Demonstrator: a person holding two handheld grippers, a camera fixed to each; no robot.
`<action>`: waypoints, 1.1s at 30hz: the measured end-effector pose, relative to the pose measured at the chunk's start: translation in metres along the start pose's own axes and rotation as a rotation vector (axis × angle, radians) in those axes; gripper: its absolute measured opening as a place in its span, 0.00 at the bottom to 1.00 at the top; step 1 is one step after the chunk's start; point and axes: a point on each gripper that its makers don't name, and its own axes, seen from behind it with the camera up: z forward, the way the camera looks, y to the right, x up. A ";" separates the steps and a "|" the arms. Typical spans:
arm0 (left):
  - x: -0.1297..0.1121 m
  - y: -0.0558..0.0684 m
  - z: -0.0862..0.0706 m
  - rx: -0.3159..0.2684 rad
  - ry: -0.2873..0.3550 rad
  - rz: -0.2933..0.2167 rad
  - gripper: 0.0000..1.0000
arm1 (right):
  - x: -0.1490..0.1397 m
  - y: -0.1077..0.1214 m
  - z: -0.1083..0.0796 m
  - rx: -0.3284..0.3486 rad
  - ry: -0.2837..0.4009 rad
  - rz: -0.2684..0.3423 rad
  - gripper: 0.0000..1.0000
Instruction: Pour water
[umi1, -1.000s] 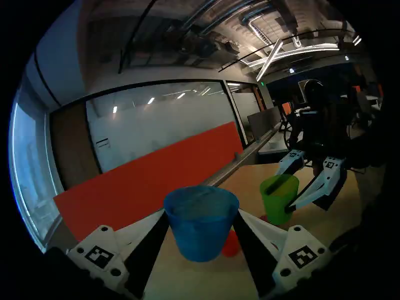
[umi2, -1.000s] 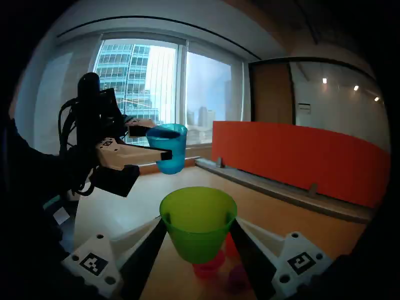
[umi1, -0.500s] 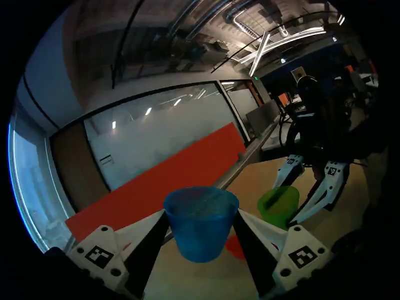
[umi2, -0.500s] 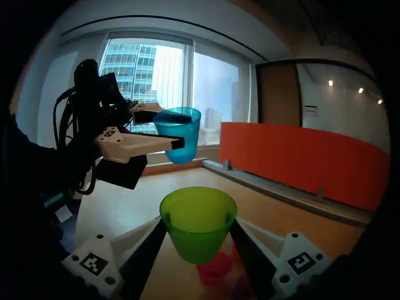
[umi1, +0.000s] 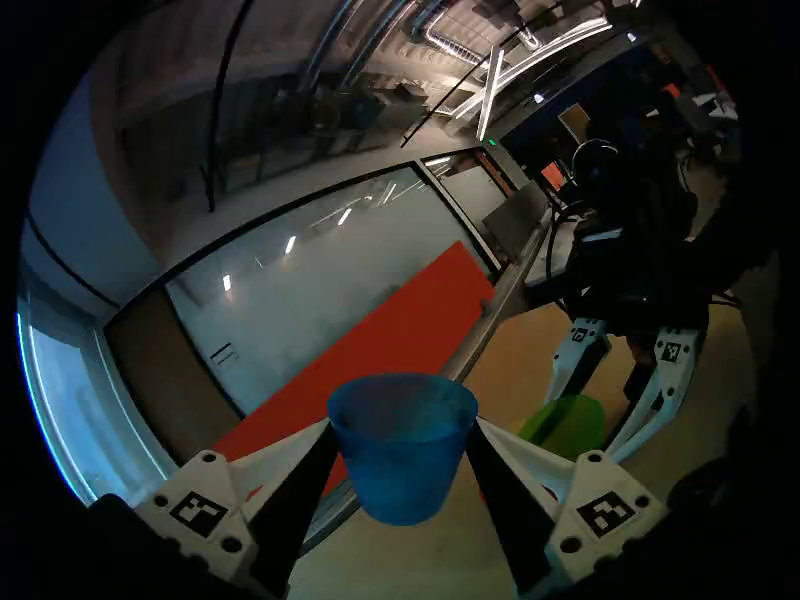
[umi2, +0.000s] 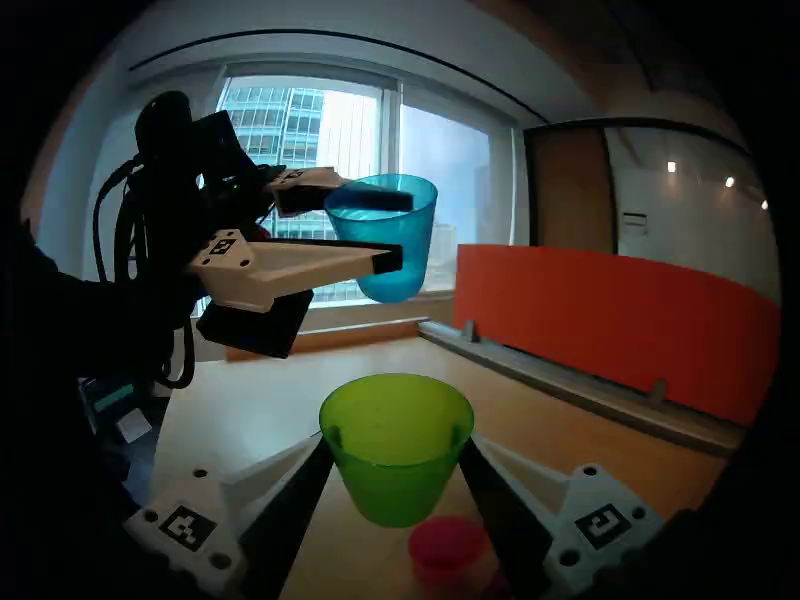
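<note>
Over wooden table (umi2: 250, 420), left gripper (umi1: 400, 440) clamps blue cup (umi1: 402, 470) above right gripper (umi2: 396, 445) clasping green cup (umi2: 396, 480).

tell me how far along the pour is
Done: both cups are picked up, the left gripper shut on the blue cup, the right gripper shut on the green cup. In hand: the blue cup is held upright, higher than the green cup and apart from it. Left: bring it over the green cup and tip it; no water is seen flowing yet.
</note>
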 end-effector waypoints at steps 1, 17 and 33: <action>0.001 0.000 0.000 0.001 0.001 0.010 0.85 | 0.000 -0.001 0.001 0.003 0.000 0.000 0.88; 0.015 -0.005 0.006 0.023 0.003 0.156 0.85 | 0.001 -0.006 0.014 0.027 0.007 -0.001 0.88; 0.023 -0.012 0.010 0.045 0.003 0.286 0.85 | 0.003 -0.008 0.017 0.035 0.008 -0.005 0.88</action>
